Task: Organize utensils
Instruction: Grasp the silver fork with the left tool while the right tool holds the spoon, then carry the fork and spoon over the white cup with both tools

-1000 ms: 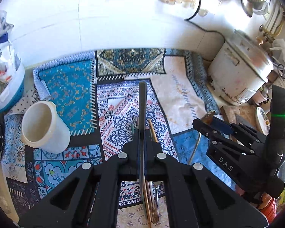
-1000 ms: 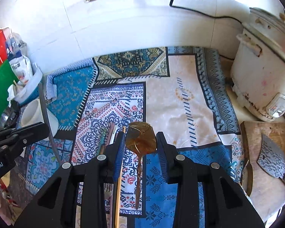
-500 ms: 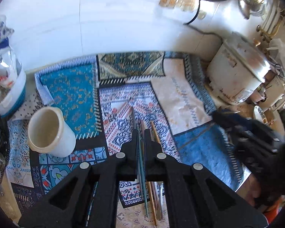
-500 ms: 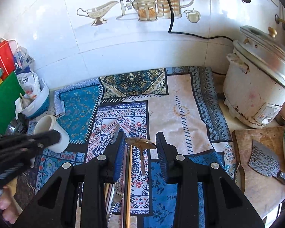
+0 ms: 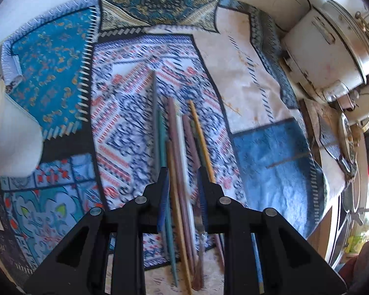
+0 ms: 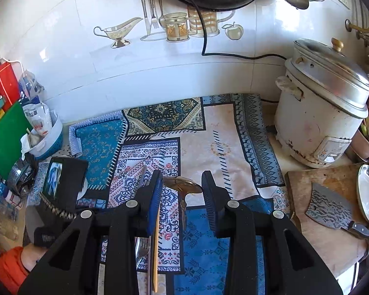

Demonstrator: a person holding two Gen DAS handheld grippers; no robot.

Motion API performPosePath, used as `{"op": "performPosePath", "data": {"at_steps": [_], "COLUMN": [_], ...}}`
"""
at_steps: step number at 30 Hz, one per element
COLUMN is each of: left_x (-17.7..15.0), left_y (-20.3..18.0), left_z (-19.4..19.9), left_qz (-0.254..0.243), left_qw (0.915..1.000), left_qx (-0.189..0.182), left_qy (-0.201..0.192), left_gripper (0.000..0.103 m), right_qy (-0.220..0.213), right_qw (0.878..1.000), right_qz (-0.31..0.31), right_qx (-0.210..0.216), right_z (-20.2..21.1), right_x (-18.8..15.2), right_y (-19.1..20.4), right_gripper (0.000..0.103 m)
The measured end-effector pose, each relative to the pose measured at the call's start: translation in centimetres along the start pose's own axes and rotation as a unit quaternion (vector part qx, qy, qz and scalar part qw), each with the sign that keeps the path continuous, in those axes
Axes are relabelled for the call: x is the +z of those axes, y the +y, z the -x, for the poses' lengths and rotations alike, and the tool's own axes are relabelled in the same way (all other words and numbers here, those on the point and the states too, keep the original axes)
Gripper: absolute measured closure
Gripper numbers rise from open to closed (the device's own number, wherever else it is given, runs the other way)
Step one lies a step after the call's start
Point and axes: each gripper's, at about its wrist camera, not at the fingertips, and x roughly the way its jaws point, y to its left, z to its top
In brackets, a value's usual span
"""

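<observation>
While the left gripper points down over the bundle of chopsticks on the patterned cloth, its jaws are opening. Several sticks lie in the gap between the jaws. The picture is blurry, but the pads do not seem to press on any stick. To do this well, I think the jaws should go just wide enough for one or two sticks, then sink low and close near the middle, so the sticks do not tip. The white cup lies on its side at the left, well apart from the sticks. It looks like the place to put them.

In the right wrist view, the right gripper is part way open, with a golden spoon between its jaws. I cannot tell if the pads touch the spoon. It should stay clear of the left gripper, which is near the cup. A rice cooker stands at the right.
</observation>
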Motion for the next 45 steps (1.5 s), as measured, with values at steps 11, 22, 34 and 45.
{"op": "performPosePath", "data": {"at_steps": [11, 22, 34, 45], "left_x": [-2.9, -1.6, -1.5, -2.7], "left_y": [-3.0, -3.1, -3.7, -2.4], "left_z": [-2.9, -4.0, -4.2, 2.6], "left_qz": [-0.022, -0.028, -0.055, -0.042], "left_qw": [0.9988, 0.9989, 0.9973, 0.9955], "left_qx": [0.001, 0.026, 0.050, 0.043], "left_qy": [0.043, 0.026, 0.006, -0.073], "left_gripper": [0.082, 0.079, 0.081, 0.081], "right_qy": [0.004, 0.004, 0.002, -0.006], "right_qw": [1.000, 1.000, 0.999, 1.000], "right_qz": [-0.008, -0.023, -0.033, -0.022], "right_qx": [0.006, 0.000, -0.004, 0.003], "right_z": [0.2, 1.0, 1.5, 1.9], "right_x": [-0.6, -1.4, -1.7, -1.2], "right_y": [-1.1, -2.4, -2.7, -1.2], "right_gripper": [0.073, 0.073, 0.073, 0.073]}}
